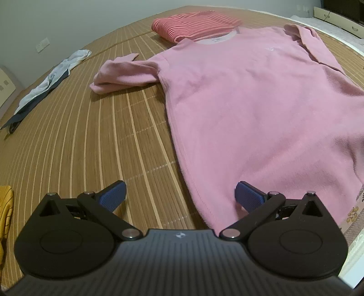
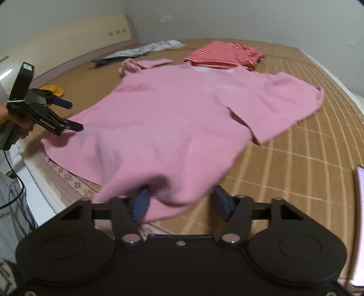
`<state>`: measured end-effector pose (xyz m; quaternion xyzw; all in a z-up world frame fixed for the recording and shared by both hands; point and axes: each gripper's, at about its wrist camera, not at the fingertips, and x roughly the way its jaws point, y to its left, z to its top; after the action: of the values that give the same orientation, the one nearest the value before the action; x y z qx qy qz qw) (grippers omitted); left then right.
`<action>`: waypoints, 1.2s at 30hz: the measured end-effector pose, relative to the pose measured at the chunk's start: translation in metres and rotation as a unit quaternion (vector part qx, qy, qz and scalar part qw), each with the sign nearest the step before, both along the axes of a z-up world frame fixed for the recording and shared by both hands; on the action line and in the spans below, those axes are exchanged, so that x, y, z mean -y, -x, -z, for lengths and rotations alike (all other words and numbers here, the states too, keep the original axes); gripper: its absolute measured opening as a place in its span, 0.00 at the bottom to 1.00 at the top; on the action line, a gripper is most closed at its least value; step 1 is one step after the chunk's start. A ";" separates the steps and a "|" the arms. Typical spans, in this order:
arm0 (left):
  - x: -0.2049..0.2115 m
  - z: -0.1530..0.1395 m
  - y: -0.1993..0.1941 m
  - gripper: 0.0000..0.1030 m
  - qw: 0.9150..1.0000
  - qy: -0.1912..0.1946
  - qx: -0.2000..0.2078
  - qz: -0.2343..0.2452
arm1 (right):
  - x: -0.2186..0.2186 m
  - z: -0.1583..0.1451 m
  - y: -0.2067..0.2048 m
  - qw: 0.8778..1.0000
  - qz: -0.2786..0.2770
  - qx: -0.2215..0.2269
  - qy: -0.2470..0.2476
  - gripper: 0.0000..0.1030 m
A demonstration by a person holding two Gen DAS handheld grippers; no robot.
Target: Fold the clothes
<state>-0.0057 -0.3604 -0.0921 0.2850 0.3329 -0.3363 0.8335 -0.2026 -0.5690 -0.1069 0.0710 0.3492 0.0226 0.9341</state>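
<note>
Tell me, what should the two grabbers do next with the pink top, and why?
Probably close both on the hem. The left gripper and right gripper are open at the pink sweater's near hem, which lies spread flat on the bamboo mat, unfolded.

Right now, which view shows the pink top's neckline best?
The left wrist view: the pink top shows its pale neckline sharp against the striped garment. The right wrist view shows it small and blurred.

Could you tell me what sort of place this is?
Most likely a bedroom: clothes such as the pink top lie on a bed with a bamboo mat, a headboard stands against the wall, and drawers sit beyond.
</note>
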 end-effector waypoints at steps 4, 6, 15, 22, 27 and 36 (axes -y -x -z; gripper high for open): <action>-0.001 -0.001 0.002 1.00 1.000 -0.003 -0.011 0.016 | 0.008 -0.008 -0.003 1.000 0.007 -0.027 -0.005 0.09; -0.001 -0.002 0.004 1.00 0.999 -0.004 -0.021 0.030 | 0.013 -0.017 0.005 0.999 0.011 -0.037 0.022 0.06; -0.006 -0.005 0.024 1.00 0.995 -0.024 -0.039 0.088 | 0.018 -0.024 0.023 0.983 -0.010 -0.136 0.126 0.06; -0.018 -0.005 0.032 1.00 0.993 -0.024 -0.041 0.104 | 0.019 -0.038 0.033 0.987 0.010 -0.107 0.116 0.18; -0.019 -0.003 0.032 1.00 0.994 -0.022 -0.043 0.100 | 0.009 -0.037 0.024 0.996 0.009 -0.071 0.057 0.55; -0.023 -0.003 0.030 1.00 0.994 -0.017 -0.052 0.097 | -0.010 -0.014 0.014 0.981 0.009 -0.119 0.154 0.11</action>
<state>-0.0361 -0.3377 -0.0889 0.3129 0.3520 -0.4243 0.7734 -0.2162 -0.5594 -0.0925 -0.0685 0.4567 -0.0489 0.8856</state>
